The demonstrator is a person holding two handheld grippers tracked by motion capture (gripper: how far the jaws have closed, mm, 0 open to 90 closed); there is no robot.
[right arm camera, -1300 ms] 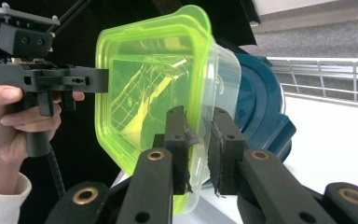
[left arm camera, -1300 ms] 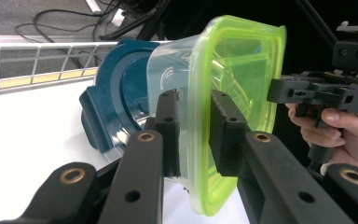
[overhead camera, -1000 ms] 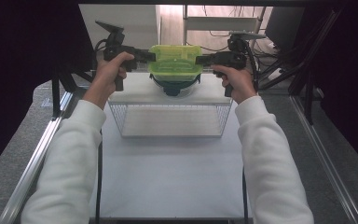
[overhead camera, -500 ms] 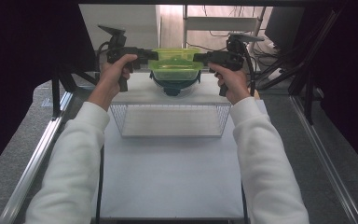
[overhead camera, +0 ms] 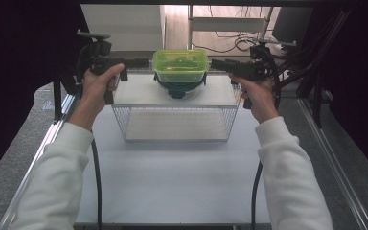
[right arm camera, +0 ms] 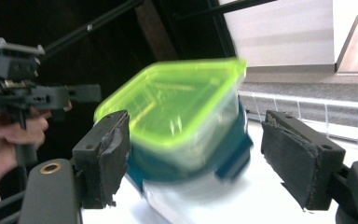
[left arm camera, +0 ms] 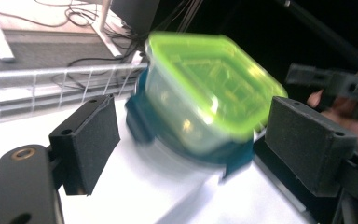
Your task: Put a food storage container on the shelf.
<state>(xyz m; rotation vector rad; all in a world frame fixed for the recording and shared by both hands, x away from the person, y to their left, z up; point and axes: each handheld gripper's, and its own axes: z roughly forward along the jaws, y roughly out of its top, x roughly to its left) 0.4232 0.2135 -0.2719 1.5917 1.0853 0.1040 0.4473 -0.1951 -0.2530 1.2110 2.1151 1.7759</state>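
Container [overhead camera: 180, 65] with its green lid sits on a teal-clipped one, both on top of the wire rack [overhead camera: 177, 117] at the far end of my surface [overhead camera: 172, 182]. My left tongs [overhead camera: 141, 63] and right tongs [overhead camera: 218, 63] flank it. Both have just been opening; the 2 pairs of jaws stand apart, clear of its sides.

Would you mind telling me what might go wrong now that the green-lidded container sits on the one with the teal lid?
1. The green-lidded container sits stacked on the teal-lidded container on the wire shelf, so a nudge might topple it.
2. The left gripper and right gripper, jaws just opened, hang close beside it; a careless retreat may clip it.
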